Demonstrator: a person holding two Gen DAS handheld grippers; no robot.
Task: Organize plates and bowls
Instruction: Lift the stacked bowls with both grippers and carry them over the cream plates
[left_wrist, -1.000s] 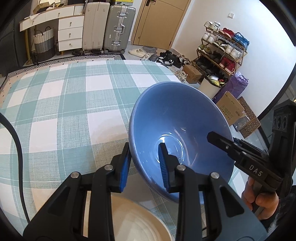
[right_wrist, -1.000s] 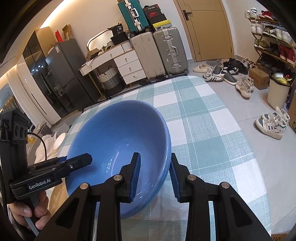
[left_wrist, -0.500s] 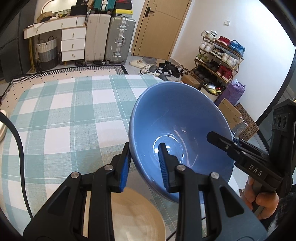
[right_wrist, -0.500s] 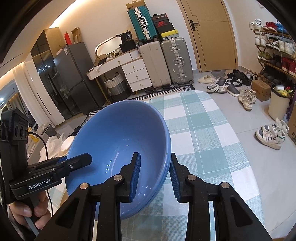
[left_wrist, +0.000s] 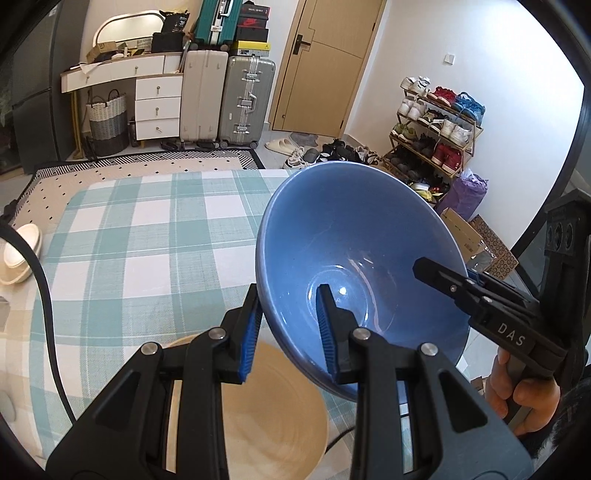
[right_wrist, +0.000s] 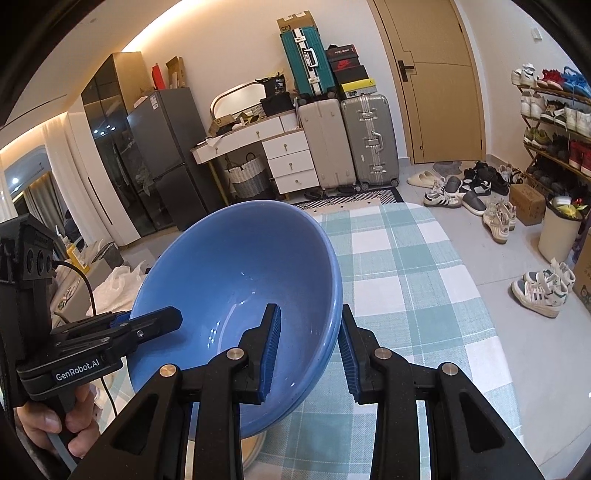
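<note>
A large blue bowl (left_wrist: 362, 240) hangs tilted in the air above the table, held from two sides. My left gripper (left_wrist: 290, 328) is shut on its near rim, one pad inside the bowl and one outside. My right gripper (right_wrist: 310, 350) is shut on the opposite rim in the same way. Each wrist view shows the other gripper across the blue bowl (right_wrist: 229, 266): the right gripper (left_wrist: 480, 295) and the left gripper (right_wrist: 122, 328), each with a hand on its handle. Below the bowl a cream plate (left_wrist: 266, 424) lies on the table; a sliver of the cream plate (right_wrist: 255, 446) shows under my right fingers.
The table (left_wrist: 147, 240) wears a teal and white checked cloth (right_wrist: 406, 277). A small white bowl (left_wrist: 14, 258) sits at its far left edge. A black cable (left_wrist: 48, 314) runs across the left side. Suitcases, a dresser, a shoe rack and loose shoes stand beyond the table.
Both grippers have lifted the blue bowl higher above the table. The table looks farther off, more of the room shows, and more of the cream plate is uncovered.
</note>
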